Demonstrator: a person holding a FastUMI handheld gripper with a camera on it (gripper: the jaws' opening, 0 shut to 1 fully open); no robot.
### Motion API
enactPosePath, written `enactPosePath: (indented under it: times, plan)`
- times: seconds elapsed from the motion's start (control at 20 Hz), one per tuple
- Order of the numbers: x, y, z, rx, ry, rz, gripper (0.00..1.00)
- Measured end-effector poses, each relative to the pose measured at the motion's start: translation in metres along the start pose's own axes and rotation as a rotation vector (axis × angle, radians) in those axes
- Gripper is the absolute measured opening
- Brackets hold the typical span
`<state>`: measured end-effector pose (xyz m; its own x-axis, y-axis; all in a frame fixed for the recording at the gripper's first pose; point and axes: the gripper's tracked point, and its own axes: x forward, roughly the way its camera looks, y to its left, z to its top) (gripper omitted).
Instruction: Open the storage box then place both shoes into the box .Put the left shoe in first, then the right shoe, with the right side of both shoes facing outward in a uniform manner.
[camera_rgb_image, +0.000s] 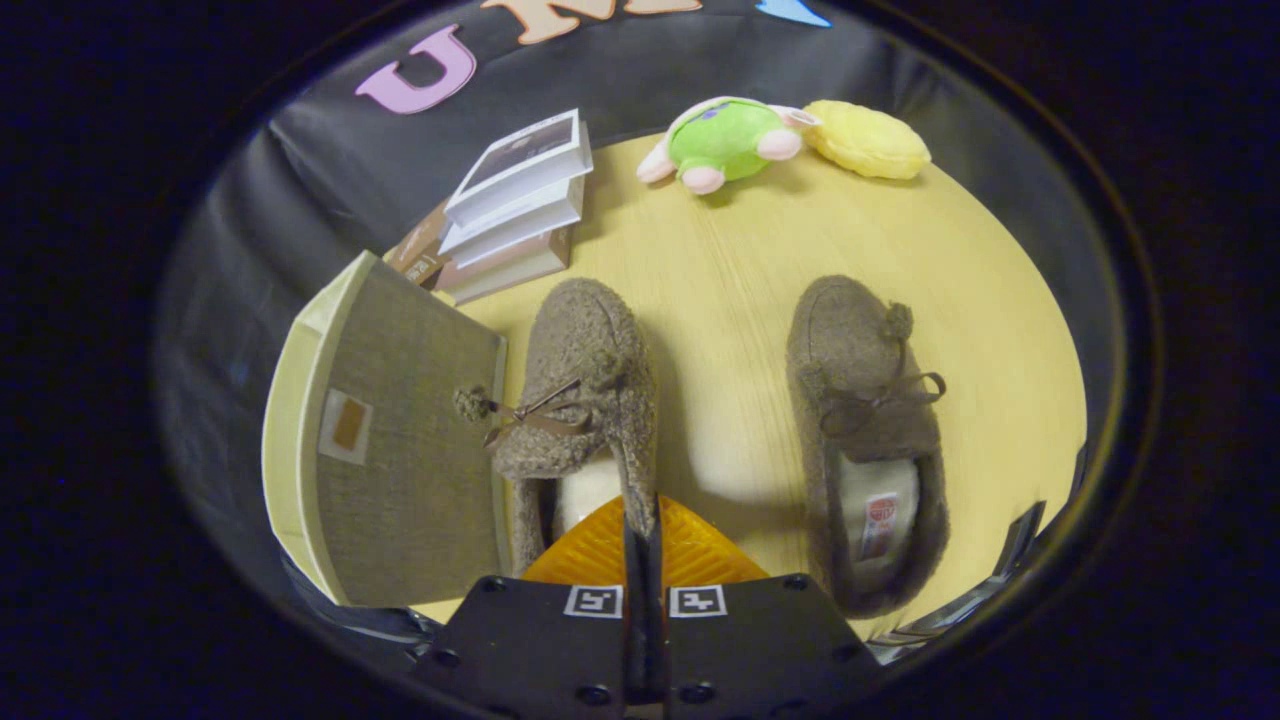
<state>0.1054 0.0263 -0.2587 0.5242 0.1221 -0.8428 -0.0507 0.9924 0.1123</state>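
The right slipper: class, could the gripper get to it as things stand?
Probably not at once: the gripper is shut on the left slipper. The right slipper lies apart on bare table, nothing around it.

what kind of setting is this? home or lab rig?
Looks like a staged recording booth, not a lived-in home: a bare wooden table backed by black cloth, with props set out on it, namely two slippers, a stack of books, plush toys and a storage box. The gripper is shut on the left slipper.
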Motion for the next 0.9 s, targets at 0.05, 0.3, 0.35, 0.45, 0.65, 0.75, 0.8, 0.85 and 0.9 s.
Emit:
enactPosePath:
  times: [0.05, 0.3, 0.35, 0.45, 0.65, 0.75, 0.8, 0.85, 0.9]
  plan:
    - [-0.005, 0.003, 0.003, 0.028, -0.008, 0.016, 0.04]
    - [-0.047, 0.032, 0.031, 0.107, -0.08, 0.104, 0.03]
    - [-0.058, 0.04, 0.037, 0.115, -0.101, 0.125, 0.03]
    - [-0.079, 0.062, 0.049, 0.134, -0.133, 0.181, 0.03]
    - [-0.108, 0.119, 0.065, 0.15, -0.172, 0.281, 0.03]
    - [-0.113, 0.159, 0.063, 0.155, -0.161, 0.348, 0.03]
    - [-0.111, 0.178, 0.06, 0.154, -0.143, 0.379, 0.03]
    - [-0.106, 0.195, 0.053, 0.151, -0.12, 0.394, 0.03]
    - [-0.096, 0.207, 0.045, 0.146, -0.094, 0.395, 0.03]
